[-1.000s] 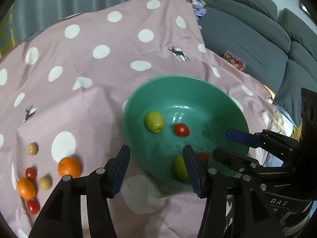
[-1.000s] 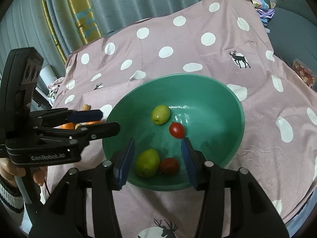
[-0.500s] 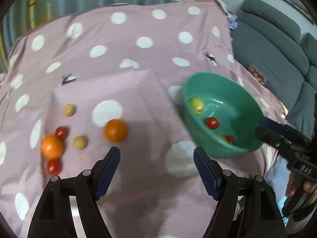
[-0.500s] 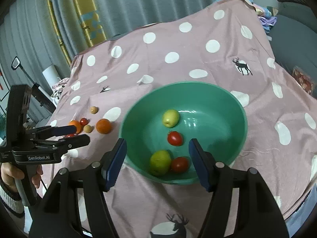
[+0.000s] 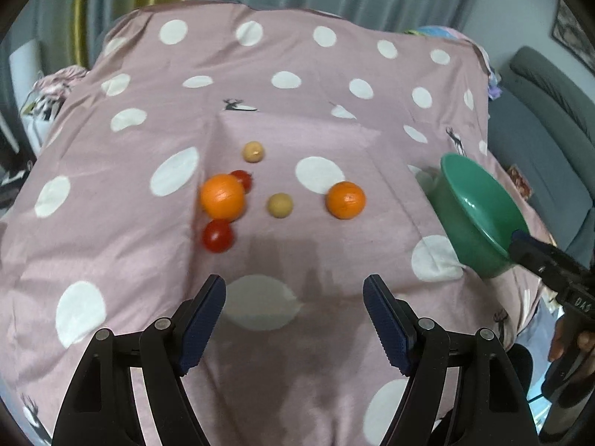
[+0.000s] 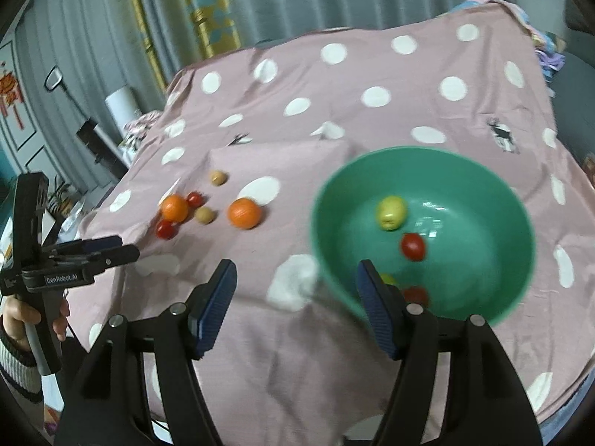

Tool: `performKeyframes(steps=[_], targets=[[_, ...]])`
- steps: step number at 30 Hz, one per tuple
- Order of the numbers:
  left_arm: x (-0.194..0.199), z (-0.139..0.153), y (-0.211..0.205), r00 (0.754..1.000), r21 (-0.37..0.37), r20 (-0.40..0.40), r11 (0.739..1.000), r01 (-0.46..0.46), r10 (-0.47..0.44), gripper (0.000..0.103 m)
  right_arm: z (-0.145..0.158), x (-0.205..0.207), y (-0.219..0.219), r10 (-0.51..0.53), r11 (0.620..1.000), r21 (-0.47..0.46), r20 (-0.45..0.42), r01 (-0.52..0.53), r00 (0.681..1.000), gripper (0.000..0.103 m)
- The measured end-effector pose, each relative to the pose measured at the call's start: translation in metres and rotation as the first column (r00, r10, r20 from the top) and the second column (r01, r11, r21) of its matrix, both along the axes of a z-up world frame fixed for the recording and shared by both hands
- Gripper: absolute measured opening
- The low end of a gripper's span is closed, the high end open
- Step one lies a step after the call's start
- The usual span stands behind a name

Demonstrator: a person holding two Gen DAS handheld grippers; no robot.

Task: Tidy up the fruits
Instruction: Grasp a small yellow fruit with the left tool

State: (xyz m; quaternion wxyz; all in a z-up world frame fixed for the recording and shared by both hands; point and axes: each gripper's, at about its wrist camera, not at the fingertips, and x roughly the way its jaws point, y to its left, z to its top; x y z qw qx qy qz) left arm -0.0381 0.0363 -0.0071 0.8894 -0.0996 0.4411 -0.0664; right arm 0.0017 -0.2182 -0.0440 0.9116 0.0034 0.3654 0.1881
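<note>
Both tongs, L [image 5: 293, 297] & R [image 6: 295, 286], open w/ nothing held; L faces loose fruit—next grab nearest orange [image 5: 345, 200] for green bowl [image 6: 520, 223].

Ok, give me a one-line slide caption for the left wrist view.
Open left gripper over the polka-dot cloth, facing two oranges, two tomatoes, two small tan fruits; green bowl at right.

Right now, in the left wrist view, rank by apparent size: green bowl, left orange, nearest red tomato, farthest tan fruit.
1. Green bowl, partly cut off at the edge.
2. Left orange.
3. Nearest red tomato.
4. Farthest tan fruit, though distance may shrink it.
</note>
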Motion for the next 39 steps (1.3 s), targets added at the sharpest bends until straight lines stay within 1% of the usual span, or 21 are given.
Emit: performKeyframes(steps=[6, 13, 17, 20, 25, 29, 32, 36, 38, 39], targets=[[-0.003, -0.009, 0.013, 1.0, -0.051, -0.007, 0.999, -0.016, 0.016, 0.077, -0.007, 0.003, 0.034, 0.075, 0.997, -0.026, -0.024, -0.075, 0.997, 0.067], [0.006, -0.018, 0.016, 1.0, -0.079, -0.02, 0.997, -0.011, 0.01, 0.077, -0.021, 0.01, 0.069, 0.163, 0.986, -0.036, -0.065, -0.166, 0.984, 0.067], [0.018, -0.019, 0.014, 1.0, -0.069, -0.021, 0.998, 0.006, -0.007, 0.077, -0.031, 0.015, 0.084, 0.201, 0.979, -0.023, -0.082, -0.204, 0.976, 0.067], [0.03, -0.019, 0.01, 1.0, -0.048, -0.014, 0.999, 0.023, -0.023, 0.077, -0.037, 0.021, 0.091, 0.214, 0.976, -0.014, -0.098, -0.216, 0.972, 0.067], [0.056, -0.023, 0.0, 0.998, -0.018, -0.011, 0.998, 0.06, -0.06, 0.077, -0.047, 0.028, 0.089, 0.211, 0.977, 0.004, -0.124, -0.212, 0.97, 0.067], [0.08, -0.032, -0.009, 0.994, 0.005, -0.03, 0.995, 0.101, -0.101, 0.077, -0.053, 0.034, 0.085, 0.206, 0.978, 0.014, -0.142, -0.206, 0.968, 0.067], [0.094, -0.038, -0.015, 0.993, 0.025, -0.043, 0.993, 0.115, -0.114, 0.076, -0.058, 0.037, 0.084, 0.206, 0.979, 0.023, -0.153, -0.204, 0.967, 0.067], [0.107, -0.044, -0.017, 0.991, 0.038, -0.063, 0.992, 0.123, -0.12, 0.071, -0.061, 0.042, 0.084, 0.21, 0.978, 0.037, -0.161, -0.207, 0.964, 0.067], [0.112, -0.048, -0.016, 0.989, 0.04, -0.084, 0.991, 0.129, -0.125, 0.061, -0.063, 0.044, 0.083, 0.21, 0.978, 0.041, -0.163, -0.206, 0.964, 0.067], [0.114, -0.049, -0.016, 0.988, 0.039, -0.09, 0.991, 0.129, -0.125, 0.058, -0.063, 0.045, 0.082, 0.208, 0.978, 0.042, -0.165, -0.204, 0.964, 0.067]])
